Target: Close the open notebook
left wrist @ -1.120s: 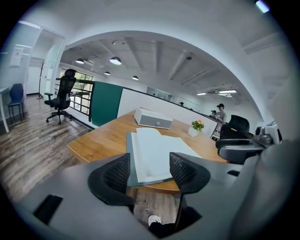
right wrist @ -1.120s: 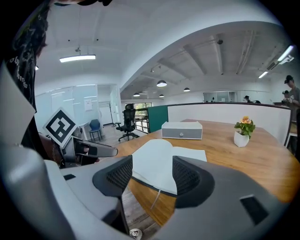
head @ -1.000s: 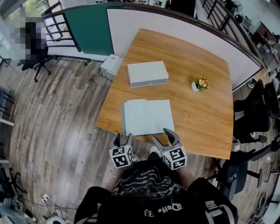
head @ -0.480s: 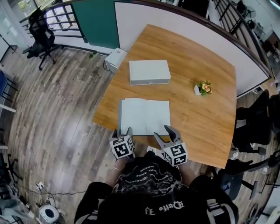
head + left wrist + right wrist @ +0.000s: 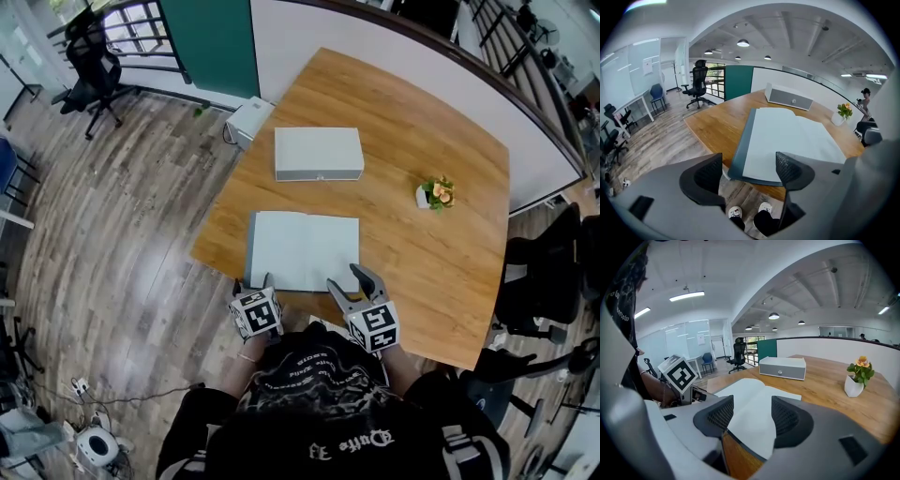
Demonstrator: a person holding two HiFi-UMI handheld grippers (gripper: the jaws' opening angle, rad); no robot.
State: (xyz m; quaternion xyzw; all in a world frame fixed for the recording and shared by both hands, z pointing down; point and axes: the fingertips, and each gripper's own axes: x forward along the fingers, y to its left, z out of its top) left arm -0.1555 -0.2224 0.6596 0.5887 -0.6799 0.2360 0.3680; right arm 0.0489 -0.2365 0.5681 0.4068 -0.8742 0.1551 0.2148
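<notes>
Opening at this moment, the left gripper (image 5: 253, 282) hangs just off the near edge of the table (image 5: 441, 281), tilted downward, with its jaws clear of everything. The open notebook's near left corner shows in the gap beyond them, and the person's shoes (image 5: 736, 213) appear on the floor (image 5: 122, 234) below. Beside it the right gripper (image 5: 349, 279) has its jaws spread too, reaching over the table edge towards the notebook's near right corner without pinching it (the page lies flat under the gap). The open notebook (image 5: 305, 248) rests on the near part of the table, pages up, its dark cover showing along the left side. Farther back on the wood sits a grey box (image 5: 318, 153), and off to the right a small potted plant (image 5: 433, 192). Beyond the table's far corner a white box (image 5: 248, 120) stands on the floor, with an office chair (image 5: 89, 80) farther off.
</notes>
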